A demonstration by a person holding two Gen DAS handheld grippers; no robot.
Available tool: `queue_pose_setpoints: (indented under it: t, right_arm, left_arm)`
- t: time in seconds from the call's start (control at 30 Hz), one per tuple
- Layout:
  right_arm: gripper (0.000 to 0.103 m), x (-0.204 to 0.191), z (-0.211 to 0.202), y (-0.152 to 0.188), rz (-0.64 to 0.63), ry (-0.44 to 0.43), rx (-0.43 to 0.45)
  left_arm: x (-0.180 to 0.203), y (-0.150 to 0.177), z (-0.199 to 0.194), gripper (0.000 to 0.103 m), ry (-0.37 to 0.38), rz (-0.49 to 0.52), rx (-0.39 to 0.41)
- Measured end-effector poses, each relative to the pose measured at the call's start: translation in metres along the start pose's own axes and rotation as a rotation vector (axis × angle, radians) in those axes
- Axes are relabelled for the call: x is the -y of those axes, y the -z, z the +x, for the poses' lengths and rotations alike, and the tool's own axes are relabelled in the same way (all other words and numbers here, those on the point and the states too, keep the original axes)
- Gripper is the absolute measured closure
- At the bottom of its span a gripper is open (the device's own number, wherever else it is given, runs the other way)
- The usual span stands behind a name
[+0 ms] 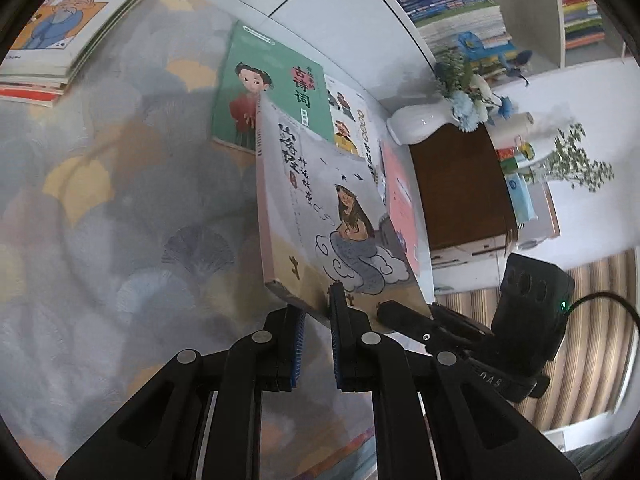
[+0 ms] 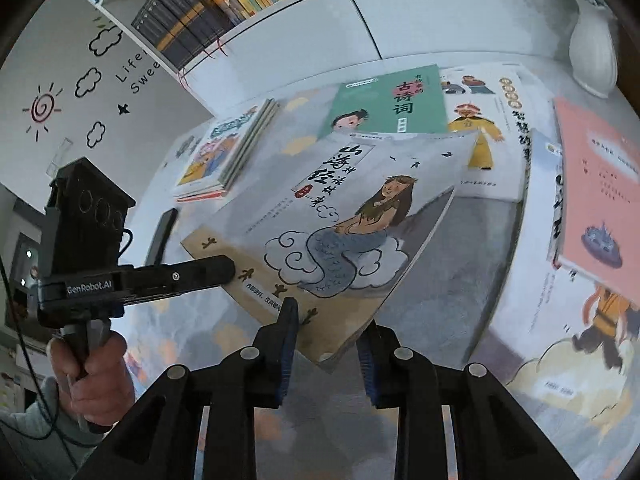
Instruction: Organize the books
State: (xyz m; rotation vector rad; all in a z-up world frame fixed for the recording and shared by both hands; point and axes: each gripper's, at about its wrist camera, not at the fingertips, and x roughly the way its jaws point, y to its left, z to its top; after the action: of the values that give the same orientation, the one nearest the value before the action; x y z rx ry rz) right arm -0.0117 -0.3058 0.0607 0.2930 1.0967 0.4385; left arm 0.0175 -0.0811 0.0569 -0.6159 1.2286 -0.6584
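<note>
Two grippers share one book in the left wrist view: the left gripper (image 1: 318,320) is clamped on the near bottom edge of the mermaid book (image 1: 320,200), close to its spine corner, while the right gripper (image 1: 404,314) reaches in from the right and meets the same edge just beside it. The book is tilted up off the patterned tablecloth (image 1: 120,200), its long axis running away from the fingers toward the green book (image 1: 276,88) lying flat behind it. A stack of books (image 1: 68,36) sits well apart at the upper left, which I judge to be the likely destination. In the right wrist view, the right gripper (image 2: 326,332) pinches the near corner of the mermaid book (image 2: 340,220), one pad over the cover and the other under it. The left gripper (image 2: 192,272) holds the same bottom edge farther left, a hand (image 2: 92,376) around its handle. The stack of books (image 2: 228,148) lies beyond and to the left, on the left gripper's side, so that hand looks nearer for carrying the book across. A pink book (image 2: 596,184) and a white picture book (image 2: 492,128) rest flat to the right.
</note>
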Motion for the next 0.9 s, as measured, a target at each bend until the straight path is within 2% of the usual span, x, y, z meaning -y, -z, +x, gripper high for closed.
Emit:
queue_pose_setpoints:
  t: [0.13, 0.23, 0.3, 0.4, 0.57, 0.63, 0.67, 0.77, 0.83, 0.87, 0.9]
  right_arm:
    - [0.076, 0.017, 0.007, 0.010, 0.132, -0.064, 0.001]
    - [0.076, 0.026, 0.023, 0.018, 0.175, -0.024, -0.041]
    - [0.075, 0.032, 0.035, 0.027, 0.205, -0.021, -0.074]
    - [0.075, 0.037, 0.048, 0.040, 0.225, 0.017, -0.112]
    - [0.074, 0.045, 0.045, 0.041, 0.291, 0.006, -0.104]
    - [0.064, 0.050, 0.042, 0.036, 0.314, 0.027, -0.074]
    - [0.062, 0.052, 0.041, 0.034, 0.313, 0.036, -0.062]
    - [0.061, 0.050, 0.047, 0.028, 0.294, 0.062, -0.032]
    - [0.061, 0.044, 0.049, 0.027, 0.252, 0.104, -0.011]
    - [0.062, 0.042, 0.049, 0.027, 0.237, 0.115, -0.005]
    - [0.063, 0.043, 0.049, 0.028, 0.235, 0.112, -0.001]
  left_arm:
    - [-0.014, 0.006, 0.004, 0.081, 0.005, -0.004, -0.077]
    - [-0.037, 0.016, 0.018, 0.081, -0.064, -0.006, -0.210]
    - [-0.047, 0.025, 0.018, 0.081, -0.104, 0.021, -0.250]
    - [-0.052, 0.022, 0.012, 0.081, -0.149, 0.045, -0.247]
    - [-0.046, -0.013, 0.019, 0.078, -0.249, 0.098, -0.143]
    - [-0.045, -0.022, 0.032, 0.077, -0.265, 0.112, -0.154]
    - [-0.045, -0.023, 0.038, 0.077, -0.261, 0.114, -0.175]
    - [-0.042, -0.026, 0.046, 0.076, -0.233, 0.118, -0.168]
    - [-0.047, -0.028, 0.041, 0.076, -0.177, 0.087, -0.156]
    - [-0.052, -0.028, 0.035, 0.076, -0.104, 0.048, -0.146]
    - [-0.058, -0.029, 0.028, 0.076, 0.062, -0.022, -0.142]
